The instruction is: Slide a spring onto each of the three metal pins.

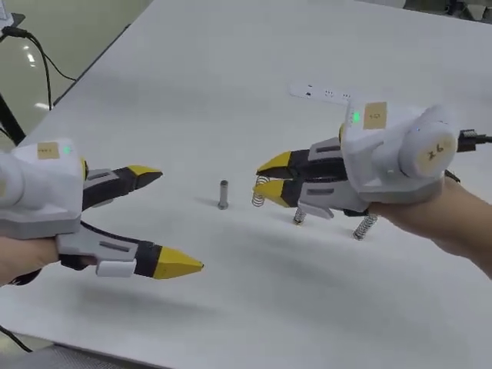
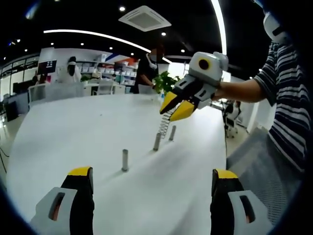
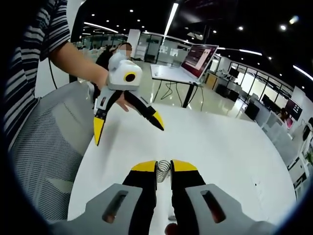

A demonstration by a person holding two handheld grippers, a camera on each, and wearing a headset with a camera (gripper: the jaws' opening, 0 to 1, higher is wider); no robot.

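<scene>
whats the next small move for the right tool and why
Probably shift the right tool toward the bare pin and lower its spring over it: the spring is pinched in the tool, close beside that pin, which stands upright with nothing on it.

text: none readable | right gripper [image 1: 260, 177] yellow sticker [image 1: 375, 116]: marks too blurred
</scene>
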